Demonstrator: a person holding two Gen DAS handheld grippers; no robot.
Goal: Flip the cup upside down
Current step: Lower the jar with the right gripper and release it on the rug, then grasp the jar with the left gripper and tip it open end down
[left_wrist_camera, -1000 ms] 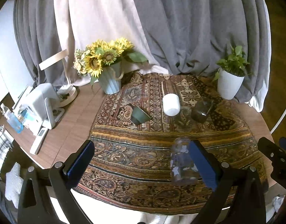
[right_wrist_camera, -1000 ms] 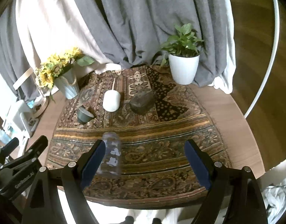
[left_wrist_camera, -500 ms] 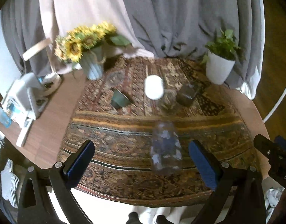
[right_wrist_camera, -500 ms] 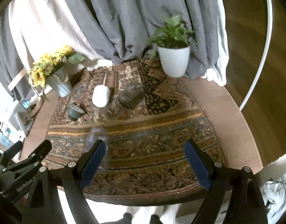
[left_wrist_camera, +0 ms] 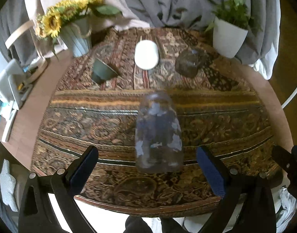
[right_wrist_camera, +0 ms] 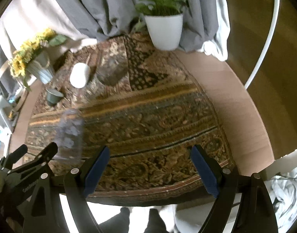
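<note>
The left hand-held gripper (left_wrist_camera: 147,171) is wide open and holds nothing. The clear cup (left_wrist_camera: 158,134) stands on the patterned cloth (left_wrist_camera: 216,122) right in front of it, in line with the gap between the two blue pads (left_wrist_camera: 84,168), which do not touch it. The cup looks narrow at the top and wide at the bottom, so I think it is already mouth down, but the glass is see-through and I cannot be sure. The right hand-held gripper (right_wrist_camera: 149,169) is open too, with only cloth in front of it. In its view the cup (right_wrist_camera: 69,134) is off to the left. Farther back on the surface lie a white cup (left_wrist_camera: 146,57), a green cup (left_wrist_camera: 102,70) and a dark glass (left_wrist_camera: 188,64), all on their sides. If the clear cup is flipped, that part looks done
</note>
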